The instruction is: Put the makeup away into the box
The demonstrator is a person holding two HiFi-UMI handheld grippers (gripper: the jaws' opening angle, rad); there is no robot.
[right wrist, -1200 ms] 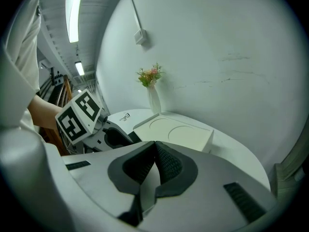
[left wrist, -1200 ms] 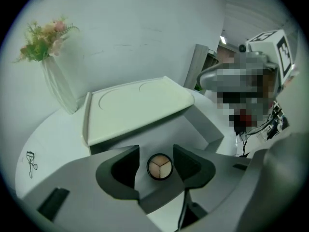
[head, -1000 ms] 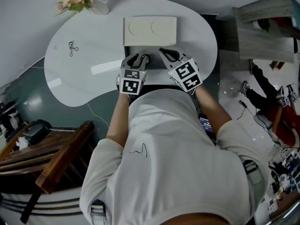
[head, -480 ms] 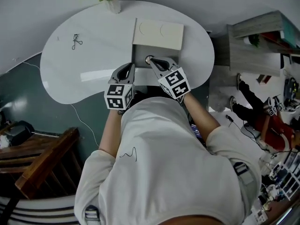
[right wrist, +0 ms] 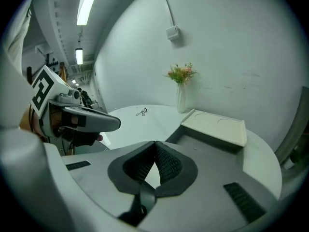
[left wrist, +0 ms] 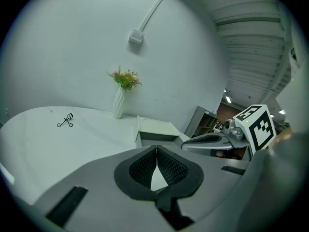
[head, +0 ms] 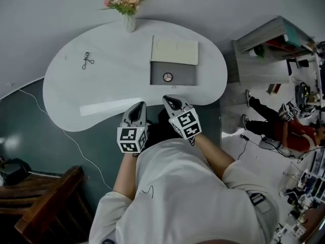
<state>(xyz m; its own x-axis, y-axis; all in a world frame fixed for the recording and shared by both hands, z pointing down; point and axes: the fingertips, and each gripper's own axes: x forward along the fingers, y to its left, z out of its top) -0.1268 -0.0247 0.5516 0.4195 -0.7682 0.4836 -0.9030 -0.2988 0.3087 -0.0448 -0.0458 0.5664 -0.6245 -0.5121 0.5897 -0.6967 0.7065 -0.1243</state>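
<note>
White table (head: 66, 88): eyelash curler (head: 87, 60) lies well apart from the open box (head: 189, 75). Your left gripper (head: 139, 107) and right gripper (head: 169, 100) are both pressed together, empty.

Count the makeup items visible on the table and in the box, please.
2. A round compact lies inside the open box; an eyelash curler lies on the table, far to the box's left. None seems hidden.

Empty right hand-held gripper (right wrist: 155, 143), jaws together, before open box (right wrist: 215, 127)
</note>
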